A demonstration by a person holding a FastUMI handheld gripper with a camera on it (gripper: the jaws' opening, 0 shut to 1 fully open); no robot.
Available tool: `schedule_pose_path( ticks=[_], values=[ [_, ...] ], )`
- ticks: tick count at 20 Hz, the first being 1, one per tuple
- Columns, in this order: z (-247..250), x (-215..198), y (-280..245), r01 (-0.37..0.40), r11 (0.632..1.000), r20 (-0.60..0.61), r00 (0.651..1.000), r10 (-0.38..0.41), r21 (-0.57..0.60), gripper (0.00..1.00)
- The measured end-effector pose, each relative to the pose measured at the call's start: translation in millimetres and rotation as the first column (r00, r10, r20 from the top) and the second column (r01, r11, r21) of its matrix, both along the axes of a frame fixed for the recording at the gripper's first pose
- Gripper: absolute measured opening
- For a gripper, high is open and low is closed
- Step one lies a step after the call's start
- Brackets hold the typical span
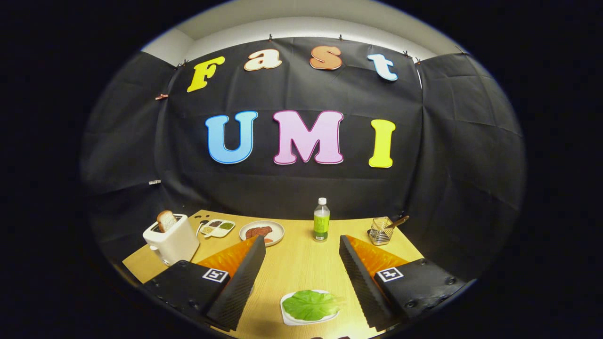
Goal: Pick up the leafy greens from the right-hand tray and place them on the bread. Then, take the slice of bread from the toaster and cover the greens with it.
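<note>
The leafy greens (pixel 312 304) lie on a small white tray (pixel 288 317) on the wooden table, low between my two fingers and nearer than their tips. My gripper (pixel 301 241) hangs above the table, open wide, with nothing held. A white toaster (pixel 170 242) stands beyond my left finger, and a slice of bread (pixel 166 220) sticks up out of its slot. Just past the left fingertip sits a round white plate (pixel 278 229) carrying a flat reddish-brown piece (pixel 258 231); I cannot tell whether it is bread.
A clear bottle with a green label (pixel 321 226) stands upright ahead, between the fingertips. A wire basket (pixel 380 230) with a wooden-handled utensil is beyond the right finger. A small divided dish (pixel 217 228) of seasonings lies between toaster and plate. The booth's black cloth wall closes off the table's far edge.
</note>
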State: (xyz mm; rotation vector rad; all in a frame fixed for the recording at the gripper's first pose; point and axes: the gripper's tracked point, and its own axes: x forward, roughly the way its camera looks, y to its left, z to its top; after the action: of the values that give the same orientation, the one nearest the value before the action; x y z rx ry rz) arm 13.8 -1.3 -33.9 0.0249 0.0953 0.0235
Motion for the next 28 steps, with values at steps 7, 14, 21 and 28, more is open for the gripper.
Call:
schedule_pose_path(
  ticks=[7, 14, 21, 28],
  values=[
    [-55, 11, -9, -0.02, 0.999, -0.119, 0.993, 0.017, -0.024, 0.98],
    [-139, 18, -17, -0.103, 0.994, -0.322, 0.942, 0.091, -0.021, 0.98],
    [-214, 28, -27, -0.275, 0.958, -0.484, 0.852, 0.203, -0.083, 0.98],
    [-277, 32, -31, -0.503, 0.849, -0.619, 0.722, 0.31, -0.161, 0.98]
  ],
)
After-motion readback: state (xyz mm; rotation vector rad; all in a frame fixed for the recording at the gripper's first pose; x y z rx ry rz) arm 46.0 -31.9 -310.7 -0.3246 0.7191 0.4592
